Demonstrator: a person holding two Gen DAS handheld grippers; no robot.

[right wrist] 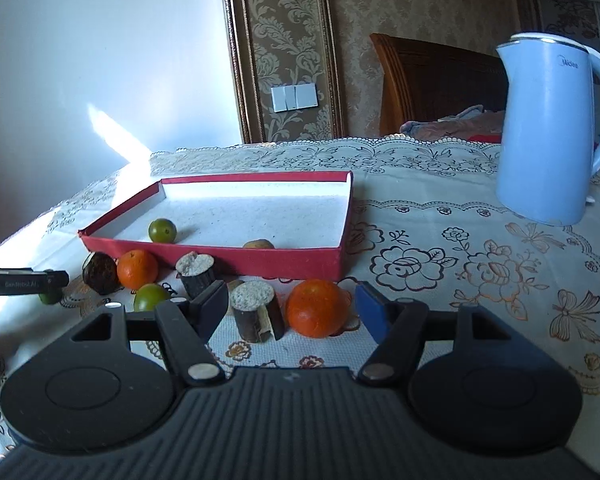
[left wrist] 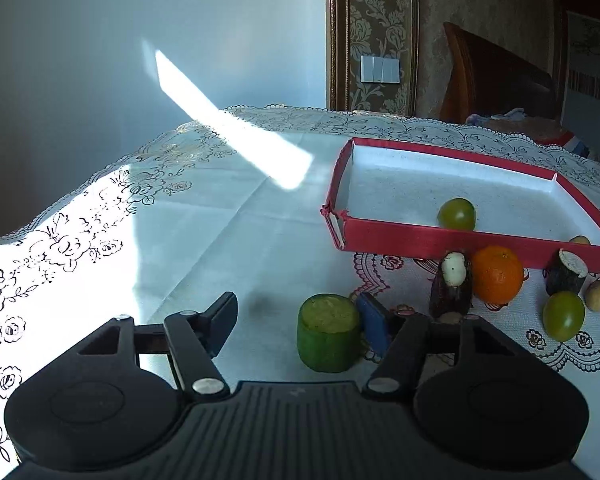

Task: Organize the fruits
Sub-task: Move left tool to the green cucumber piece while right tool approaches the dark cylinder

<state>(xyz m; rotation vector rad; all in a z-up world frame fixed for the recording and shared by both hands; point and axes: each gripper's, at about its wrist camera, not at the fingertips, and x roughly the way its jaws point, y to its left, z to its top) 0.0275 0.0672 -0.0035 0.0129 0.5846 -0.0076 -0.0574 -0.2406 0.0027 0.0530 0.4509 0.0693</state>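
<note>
Ur left gripper is half open w/ nothing held, upright green chunk between its fingers, hugging the right one.

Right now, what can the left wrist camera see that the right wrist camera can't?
Only the left view shows the green cut piece up close between the left tool, with the open fingers not pressing it. Only the right view shows the blue kettle and the right tool. Both show the red tray holding a green fruit.
</note>
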